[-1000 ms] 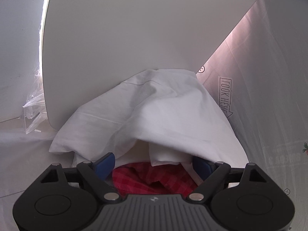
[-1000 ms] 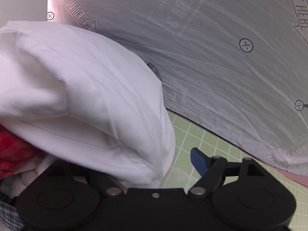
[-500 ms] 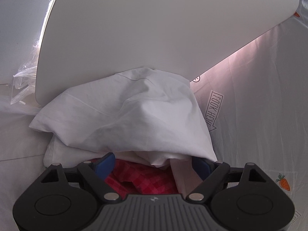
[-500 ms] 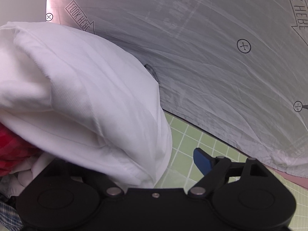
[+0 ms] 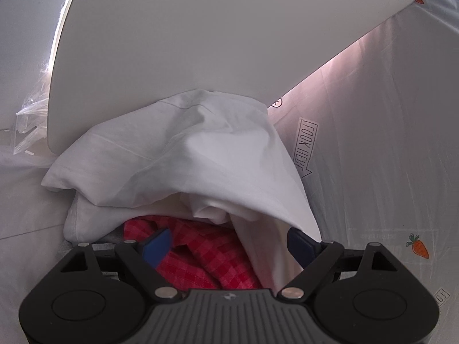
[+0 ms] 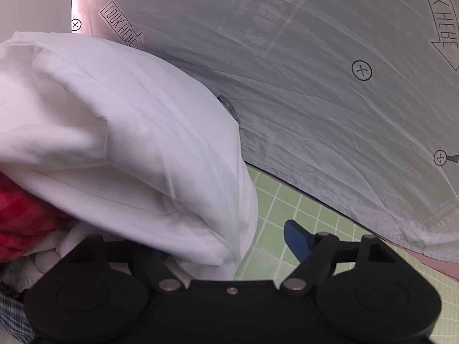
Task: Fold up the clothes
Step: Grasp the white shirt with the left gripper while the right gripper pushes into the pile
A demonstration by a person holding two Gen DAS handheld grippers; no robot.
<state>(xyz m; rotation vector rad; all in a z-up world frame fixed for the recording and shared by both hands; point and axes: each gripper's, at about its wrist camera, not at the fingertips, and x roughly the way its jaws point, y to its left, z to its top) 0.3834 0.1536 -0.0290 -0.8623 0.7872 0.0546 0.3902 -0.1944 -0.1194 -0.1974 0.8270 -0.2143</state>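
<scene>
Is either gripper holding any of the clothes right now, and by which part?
Neither. The left gripper stands open over the red checked cloth; the right gripper, jaws just closing, straddles the white garment's edge unpinched.

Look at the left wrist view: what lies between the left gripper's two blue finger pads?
In the left wrist view, a red checked garment and a hanging fold of the white garment lie between the left gripper's wide-open pads; neither pad presses on them.

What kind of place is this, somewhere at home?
Probably a home laundry-folding spot: a crumpled white cotton garment heaped over a red checked cloth, beside a green gridded cutting mat and a printed grey sheet.
</scene>
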